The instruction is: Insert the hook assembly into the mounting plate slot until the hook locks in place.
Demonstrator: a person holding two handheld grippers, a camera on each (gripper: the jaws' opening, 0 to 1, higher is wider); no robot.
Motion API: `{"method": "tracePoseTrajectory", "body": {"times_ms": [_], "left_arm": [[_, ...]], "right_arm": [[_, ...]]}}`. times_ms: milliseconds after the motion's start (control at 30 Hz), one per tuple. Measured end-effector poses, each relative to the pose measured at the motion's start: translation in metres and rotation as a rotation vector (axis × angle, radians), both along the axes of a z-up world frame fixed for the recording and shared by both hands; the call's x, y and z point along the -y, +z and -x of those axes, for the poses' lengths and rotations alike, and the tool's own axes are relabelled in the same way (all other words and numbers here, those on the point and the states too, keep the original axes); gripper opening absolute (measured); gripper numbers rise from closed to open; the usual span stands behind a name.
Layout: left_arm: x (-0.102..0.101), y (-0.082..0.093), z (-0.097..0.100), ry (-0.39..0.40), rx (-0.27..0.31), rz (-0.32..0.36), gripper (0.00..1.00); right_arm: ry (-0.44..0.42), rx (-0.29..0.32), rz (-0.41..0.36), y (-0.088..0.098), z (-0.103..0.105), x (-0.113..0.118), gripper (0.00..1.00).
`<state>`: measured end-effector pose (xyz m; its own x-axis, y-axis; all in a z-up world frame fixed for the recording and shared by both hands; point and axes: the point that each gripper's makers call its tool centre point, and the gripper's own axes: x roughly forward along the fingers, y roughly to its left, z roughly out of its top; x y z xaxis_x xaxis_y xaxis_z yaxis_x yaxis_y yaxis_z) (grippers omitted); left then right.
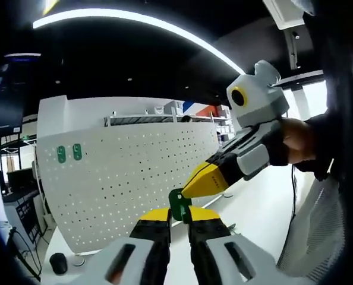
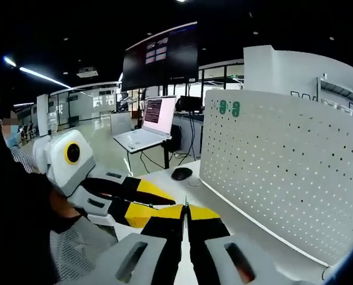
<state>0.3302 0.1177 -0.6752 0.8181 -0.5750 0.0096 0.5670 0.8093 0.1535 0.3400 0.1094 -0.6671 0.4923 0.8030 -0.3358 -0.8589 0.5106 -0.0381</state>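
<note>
In the left gripper view, the left gripper (image 1: 176,218) rose from six o'clock with its yellow-tipped fingers (image 1: 153,217) drawn close together, pinching the lower end of a small green hook assembly (image 1: 179,203) that stood up between them. The right gripper (image 1: 195,185) reached in from three o'clock, its yellow fingers brought to a closed point that touched the upper side of the same green piece; a hand (image 1: 298,139) at three o'clock held its grey body. Behind both, the white perforated mounting plate (image 1: 129,178) stood upright on the white desk (image 1: 259,208), spreading from nine o'clock toward the centre, with two green hooks (image 1: 69,152) already seated near its upper corner at about ten o'clock. A dark round object (image 1: 58,262) lay on the desk near seven o'clock. In the right gripper view, the right gripper (image 2: 186,217) rose from six o'clock with its fingers shut to a thin seam; what lay between them could not be made out. The left gripper (image 2: 150,202) came in from nine o'clock, its yellow fingers meeting the right one's tips. The mounting plate (image 2: 283,172) filled the three o'clock side, the two green hooks (image 2: 229,107) sitting near its top edge at about one o'clock. A computer mouse (image 2: 181,173) rested on the desk (image 2: 164,178) just beside the plate's foot, a laptop (image 2: 150,122) stood farther back at eleven o'clock, and a dark monitor (image 2: 160,56) hung above it.
</note>
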Motion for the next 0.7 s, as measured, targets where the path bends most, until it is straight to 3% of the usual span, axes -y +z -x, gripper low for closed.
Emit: {"method": "tracePoseTrajectory", "body": {"times_ms": [700], "left_arm": [[0.0015, 0.0016, 0.0007, -0.006, 0.022, -0.016, 0.04]], "right_arm": [[0.029, -0.022, -0.012, -0.0005, 0.0099, -0.0076, 0.0]]}}
